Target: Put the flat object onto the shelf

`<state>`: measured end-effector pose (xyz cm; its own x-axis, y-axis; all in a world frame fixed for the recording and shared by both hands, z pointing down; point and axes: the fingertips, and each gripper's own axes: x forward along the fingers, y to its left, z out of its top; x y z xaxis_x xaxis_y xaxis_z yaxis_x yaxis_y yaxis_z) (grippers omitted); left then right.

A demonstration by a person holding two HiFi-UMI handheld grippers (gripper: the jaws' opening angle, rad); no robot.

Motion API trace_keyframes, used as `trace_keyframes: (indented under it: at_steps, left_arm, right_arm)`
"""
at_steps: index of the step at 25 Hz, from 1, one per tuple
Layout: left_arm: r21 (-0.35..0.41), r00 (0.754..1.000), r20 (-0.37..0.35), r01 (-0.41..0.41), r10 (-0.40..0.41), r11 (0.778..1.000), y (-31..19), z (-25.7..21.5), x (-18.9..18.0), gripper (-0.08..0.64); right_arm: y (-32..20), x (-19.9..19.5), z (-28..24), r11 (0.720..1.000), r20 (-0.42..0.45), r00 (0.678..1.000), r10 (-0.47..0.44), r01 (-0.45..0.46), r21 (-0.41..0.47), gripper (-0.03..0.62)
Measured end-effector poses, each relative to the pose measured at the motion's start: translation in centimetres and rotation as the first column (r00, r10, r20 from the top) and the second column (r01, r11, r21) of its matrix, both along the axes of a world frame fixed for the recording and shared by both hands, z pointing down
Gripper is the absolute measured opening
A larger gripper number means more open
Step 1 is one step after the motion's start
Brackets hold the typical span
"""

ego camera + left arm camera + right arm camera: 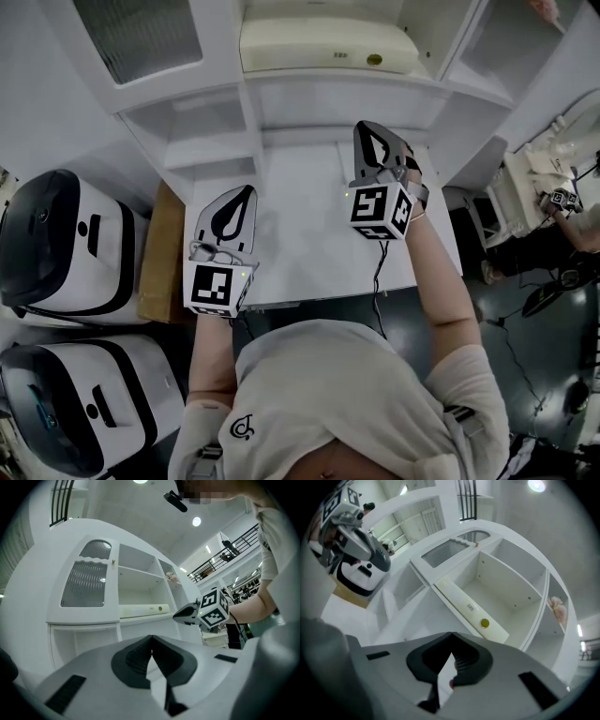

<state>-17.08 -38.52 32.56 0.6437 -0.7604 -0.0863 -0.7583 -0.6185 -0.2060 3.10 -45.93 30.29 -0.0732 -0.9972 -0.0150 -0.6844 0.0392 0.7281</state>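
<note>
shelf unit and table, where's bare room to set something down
Bare: the white tabletop between left gripper and right gripper, and the upper shelf above the cream flat box. Crowded: the box spans its own shelf's width.

right gripper (451,641): jaws together, empty | flat object (469,610): lying on shelf (499,596), beyond gripper

Flat object (319,47) on shelf (349,90), table (302,230) before it, machines (66,246) at left

Cream flat obj (323,47) on shelf (328,82)
</note>
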Motion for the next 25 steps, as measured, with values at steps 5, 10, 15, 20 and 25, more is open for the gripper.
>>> trace_keyframes:
  at_steps: [5,10,15,20,25]
  left_arm:
    - [0.001,1.0,-0.007,-0.021,0.021,1.0,0.7,-0.3,0.6,0.012]
    - [-0.032,0.997,-0.073,-0.04,0.038,0.999,0.9,-0.7,0.6,0.012]
    - [-0.03,0.999,-0.031,-0.024,0.023,0.999,1.2,-0.2,0.7,0.012]
    - [-0.05,0.999,-0.025,-0.026,0.024,0.998,1.7,0.6,1.0,0.012]
    - [-0.058,0.999,-0.018,-0.028,0.028,0.998,1.9,0.8,0.8,0.012]
  right_arm:
    - [3.1,-0.8,0.9,0.998,0.24,0.969,-0.065,0.07,-0.011,0.008]
    - [6.1,-1.6,2.3,0.984,0.485,0.863,-0.143,0.177,-0.024,0.006]
    - [8.4,-2.6,5.1,0.973,0.563,0.811,-0.16,0.226,-0.049,0.006]
    - [9.8,-3.1,6.5,0.963,0.607,0.774,-0.181,0.266,-0.052,0.006]
    - [10.5,-4.1,5.7,0.951,0.597,0.765,-0.24,0.309,-0.014,0.005]
